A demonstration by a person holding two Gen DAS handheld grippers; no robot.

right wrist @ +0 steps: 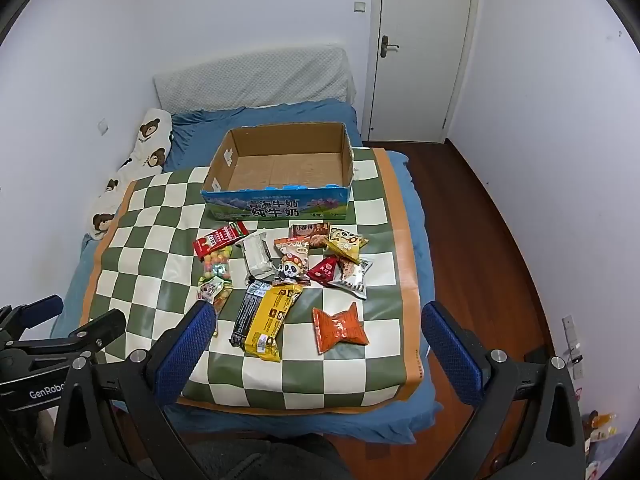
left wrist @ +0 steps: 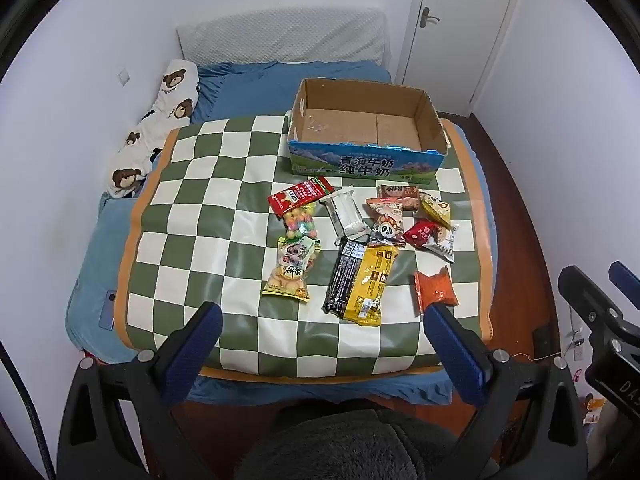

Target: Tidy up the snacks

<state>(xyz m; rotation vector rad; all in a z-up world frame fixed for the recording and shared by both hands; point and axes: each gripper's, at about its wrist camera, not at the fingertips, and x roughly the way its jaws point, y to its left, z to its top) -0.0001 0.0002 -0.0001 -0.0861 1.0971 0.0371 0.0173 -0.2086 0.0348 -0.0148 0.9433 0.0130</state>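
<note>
Blue-padded jaws of the left gripper [left wrist: 322,328] and right gripper [right wrist: 318,328] were held wide apart, nothing between them. Beyond, snack packets [left wrist: 360,240] were scattered on a checkered mat [left wrist: 192,216]; farther off, a cardboard box [left wrist: 362,164] was seen empty.

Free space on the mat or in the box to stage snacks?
Free: the whole cardboard box floor; the checkered mat left of the candy bag; the near strip below the yellow packet. Crowded: the packets overlapping just below the box.
</note>
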